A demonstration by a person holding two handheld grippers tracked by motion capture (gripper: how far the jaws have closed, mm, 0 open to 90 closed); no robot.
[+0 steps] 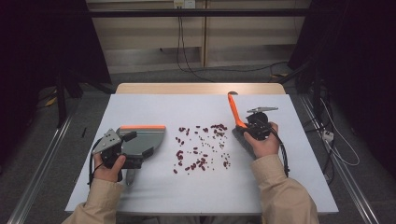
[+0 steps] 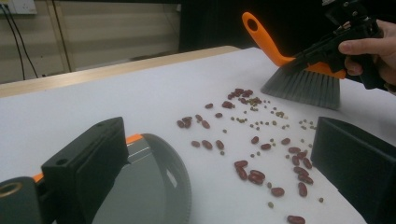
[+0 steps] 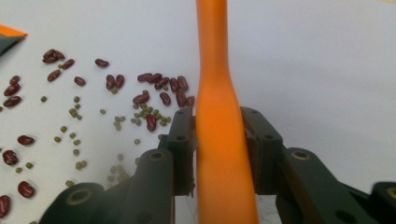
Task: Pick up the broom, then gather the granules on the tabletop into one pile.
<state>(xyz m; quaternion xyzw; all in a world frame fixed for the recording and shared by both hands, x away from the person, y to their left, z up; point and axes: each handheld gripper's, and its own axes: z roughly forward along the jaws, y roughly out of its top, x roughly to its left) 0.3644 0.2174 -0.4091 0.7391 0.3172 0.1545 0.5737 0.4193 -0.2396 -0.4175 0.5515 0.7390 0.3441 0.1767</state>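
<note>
Red beans and small green ones [image 1: 201, 147] lie scattered over the middle of the white table [image 1: 154, 196]. My right gripper [image 1: 256, 127] is shut on the orange handle of a brush [image 1: 235, 112], just right of the beans. The handle [image 3: 217, 93] stands pinched between both pads, with beans [image 3: 154, 88] beyond on the left. The brush's grey bristles [image 2: 299, 79] hang tilted close over the table by the bean pile [image 2: 261, 140]. A grey dustpan [image 1: 144, 140] with an orange edge lies left of the beans. My left gripper [image 1: 135, 151] sits at it, jaws wide apart, the pan [image 2: 154, 186] beside the left jaw.
The table's wooden far edge [image 1: 201, 87] runs behind the white surface. Dark stands and cables [image 1: 327, 135] crowd the floor to the right, and a metal rail [image 1: 42, 158] runs along the left.
</note>
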